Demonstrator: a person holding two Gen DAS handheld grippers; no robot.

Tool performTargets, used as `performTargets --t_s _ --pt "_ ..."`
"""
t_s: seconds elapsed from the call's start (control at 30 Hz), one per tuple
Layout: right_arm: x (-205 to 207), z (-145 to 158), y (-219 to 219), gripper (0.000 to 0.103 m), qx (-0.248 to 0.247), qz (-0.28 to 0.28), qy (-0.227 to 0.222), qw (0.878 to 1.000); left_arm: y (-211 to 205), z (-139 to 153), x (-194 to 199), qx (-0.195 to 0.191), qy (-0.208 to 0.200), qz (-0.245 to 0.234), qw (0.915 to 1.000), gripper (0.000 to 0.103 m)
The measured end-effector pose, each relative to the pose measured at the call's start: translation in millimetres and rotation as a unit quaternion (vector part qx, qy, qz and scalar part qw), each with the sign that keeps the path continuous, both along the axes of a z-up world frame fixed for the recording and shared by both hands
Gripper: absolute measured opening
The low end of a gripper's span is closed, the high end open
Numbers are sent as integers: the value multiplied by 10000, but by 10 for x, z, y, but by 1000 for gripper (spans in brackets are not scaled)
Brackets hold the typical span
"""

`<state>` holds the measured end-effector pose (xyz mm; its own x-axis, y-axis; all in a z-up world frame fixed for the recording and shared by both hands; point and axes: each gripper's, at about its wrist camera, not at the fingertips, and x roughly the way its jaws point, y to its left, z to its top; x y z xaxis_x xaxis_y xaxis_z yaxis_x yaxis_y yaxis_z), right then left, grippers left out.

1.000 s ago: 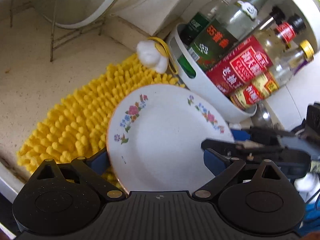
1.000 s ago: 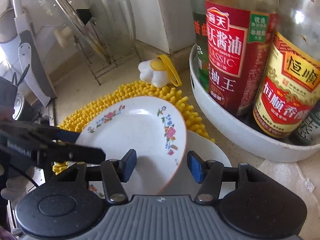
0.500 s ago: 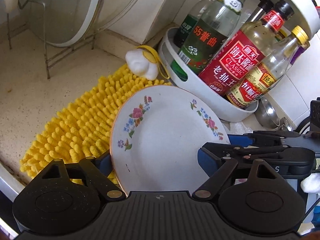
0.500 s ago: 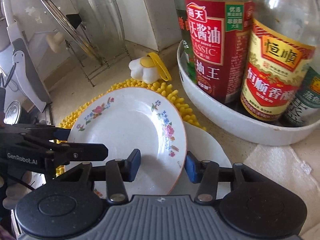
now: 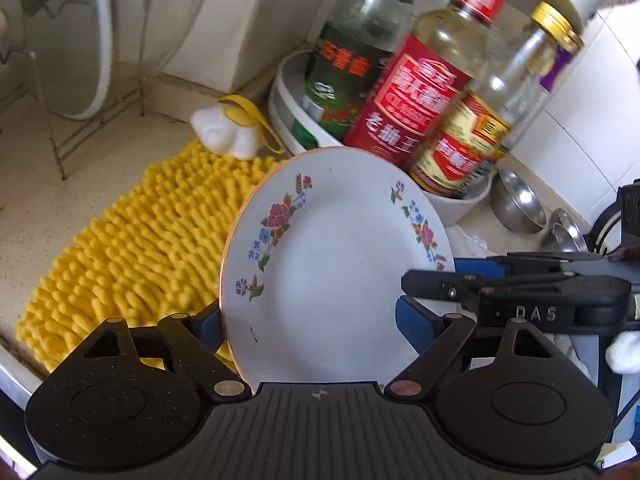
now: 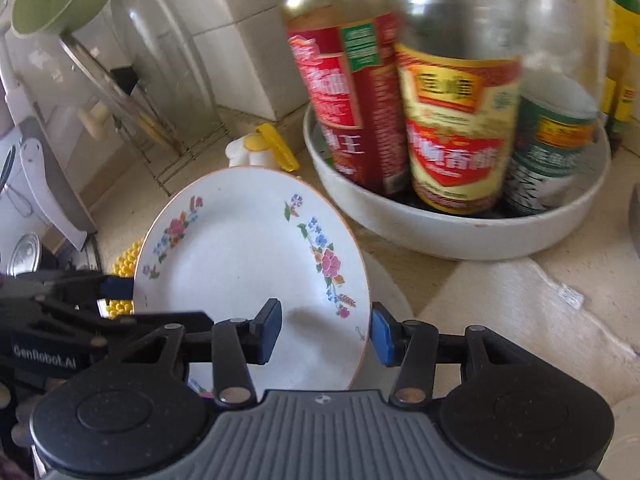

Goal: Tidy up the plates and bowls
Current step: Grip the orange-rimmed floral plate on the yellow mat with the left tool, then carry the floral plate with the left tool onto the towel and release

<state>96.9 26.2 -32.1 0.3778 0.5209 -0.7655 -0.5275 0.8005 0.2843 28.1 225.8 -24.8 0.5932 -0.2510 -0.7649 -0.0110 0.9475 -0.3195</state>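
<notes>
Tiled walls back a speckled desk (image 5: pixel 80 184), where a yellow mat (image 5: pixel 136 248) lies ahead of the left claw (image 5: pixel 308 324). Both claws stand spread either side of the flowered plate (image 5: pixel 332 264); the right claw (image 6: pixel 326 330) straddles its rim, likely steadying the tilted plate for moving. Sauce bottles (image 6: pixel 452 120) crowd a white tray (image 6: pixel 460 232) beyond.

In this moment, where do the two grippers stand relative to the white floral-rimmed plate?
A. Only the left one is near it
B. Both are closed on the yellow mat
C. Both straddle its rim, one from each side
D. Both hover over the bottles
C: the left gripper and right gripper each have blue pads on either side of the white floral-rimmed plate edge, from opposite sides.
</notes>
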Motion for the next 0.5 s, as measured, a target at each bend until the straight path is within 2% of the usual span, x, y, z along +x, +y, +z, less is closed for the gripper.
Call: performTargets --t_s 0.2,0.5 --pt "-49 -11 -341 49 129 -252 111 9995 -356 45 47 169 67 -233 9996 90" --pt "-109 75 -868 49 284 -772 126 9965 -841 175 201 271 -87 -740 9969 90"
